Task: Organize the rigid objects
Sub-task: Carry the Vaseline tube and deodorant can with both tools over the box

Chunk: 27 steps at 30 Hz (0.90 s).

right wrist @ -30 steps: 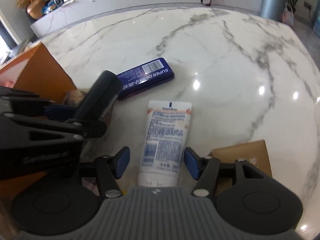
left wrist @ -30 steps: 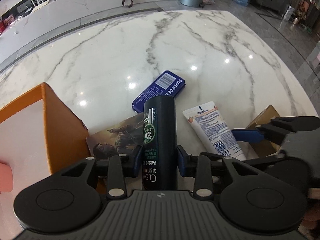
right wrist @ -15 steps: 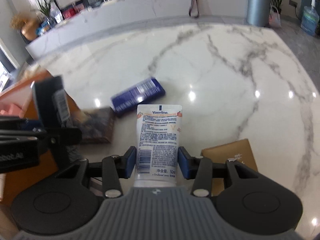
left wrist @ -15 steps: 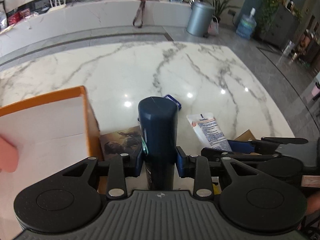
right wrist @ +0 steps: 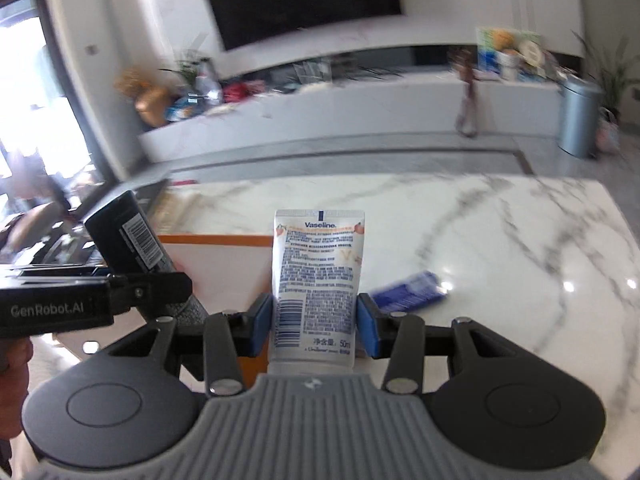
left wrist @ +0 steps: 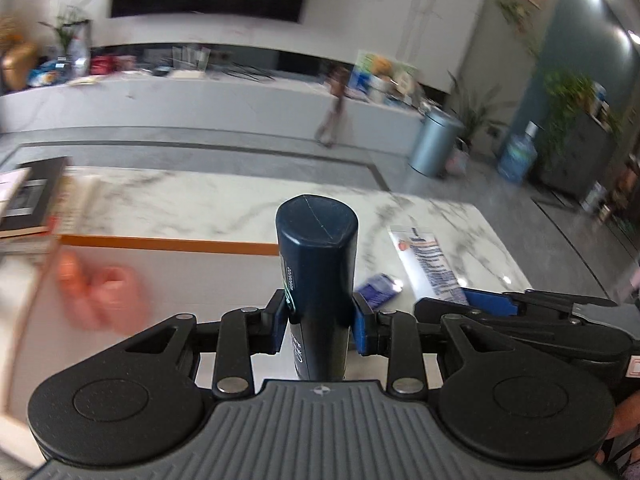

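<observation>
While left claw (left wrist: pixel 319 322) pinches dark bottle (left wrist: pixel 318 276) above orange box (left wrist: pixel 168 245), right claw (right wrist: pixel 315 322) pinches Vaseline tube (right wrist: pixel 316 276); blue tin (right wrist: pixel 408 295) lies mid-desk (right wrist: pixel 500 248).

Left tongs (left wrist: pixel 320 322): raised and tilted up, dark bottle (left wrist: pixel 316 276) now lifted clear over the orange-rimmed box (left wrist: pixel 168 245). Right tongs (right wrist: pixel 316 326): closed onto the Vaseline tube (right wrist: pixel 316 276), tube raised off the bench (right wrist: pixel 500 248). Blue tin (right wrist: pixel 408 292): lower in view, partly behind the tube. Both views now blurred, showing the room beyond.
</observation>
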Available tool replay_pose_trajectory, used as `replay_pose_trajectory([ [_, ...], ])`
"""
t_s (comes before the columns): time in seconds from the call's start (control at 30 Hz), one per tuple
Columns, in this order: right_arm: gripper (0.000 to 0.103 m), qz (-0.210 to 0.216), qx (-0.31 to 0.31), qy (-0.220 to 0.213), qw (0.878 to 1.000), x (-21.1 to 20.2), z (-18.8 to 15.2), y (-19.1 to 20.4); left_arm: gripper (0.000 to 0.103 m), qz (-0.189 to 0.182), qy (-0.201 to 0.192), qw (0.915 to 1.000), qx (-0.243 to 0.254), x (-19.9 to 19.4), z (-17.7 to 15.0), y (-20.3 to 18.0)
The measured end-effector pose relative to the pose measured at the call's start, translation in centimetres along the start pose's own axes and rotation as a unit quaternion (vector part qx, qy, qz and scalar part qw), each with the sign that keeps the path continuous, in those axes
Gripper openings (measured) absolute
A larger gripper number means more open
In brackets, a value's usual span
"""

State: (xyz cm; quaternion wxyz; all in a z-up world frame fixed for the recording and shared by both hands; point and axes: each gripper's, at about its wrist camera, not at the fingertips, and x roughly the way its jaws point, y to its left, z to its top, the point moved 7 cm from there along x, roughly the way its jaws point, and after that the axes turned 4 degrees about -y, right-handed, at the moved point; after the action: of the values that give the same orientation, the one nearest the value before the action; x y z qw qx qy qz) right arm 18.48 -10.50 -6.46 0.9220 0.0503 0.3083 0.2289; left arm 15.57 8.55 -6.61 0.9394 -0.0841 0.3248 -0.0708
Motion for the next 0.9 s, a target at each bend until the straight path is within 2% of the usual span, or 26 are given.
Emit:
replay_pose_trajectory([
  [0.13,0.046,0.040,-0.033,0.000,0.999,0.6,0.5,5.1,0.037,0.052,-0.003,0.9986,-0.010,-1.7,0.3,4.4],
  [0.27,0.047,0.077,-0.026,0.033,0.996,2.7,0.1,9.0,0.037,0.080,0.024,0.9961,-0.027,-1.8,-0.1,8.5],
  [0.43,0.047,0.098,-0.015,0.086,0.991,6.0,-1.4,12.5,0.037,0.094,0.073,0.9914,-0.054,-0.3,-1.8,12.6],
  [0.67,0.047,0.099,-0.001,0.155,0.983,10.7,-3.8,14.9,0.037,0.092,0.143,0.9850,-0.029,2.9,-3.6,15.0],
  [0.9,0.047,0.088,-0.003,0.188,0.978,13.9,-4.6,14.9,0.037,0.094,0.210,0.9732,-0.007,5.6,-5.8,17.1],
])
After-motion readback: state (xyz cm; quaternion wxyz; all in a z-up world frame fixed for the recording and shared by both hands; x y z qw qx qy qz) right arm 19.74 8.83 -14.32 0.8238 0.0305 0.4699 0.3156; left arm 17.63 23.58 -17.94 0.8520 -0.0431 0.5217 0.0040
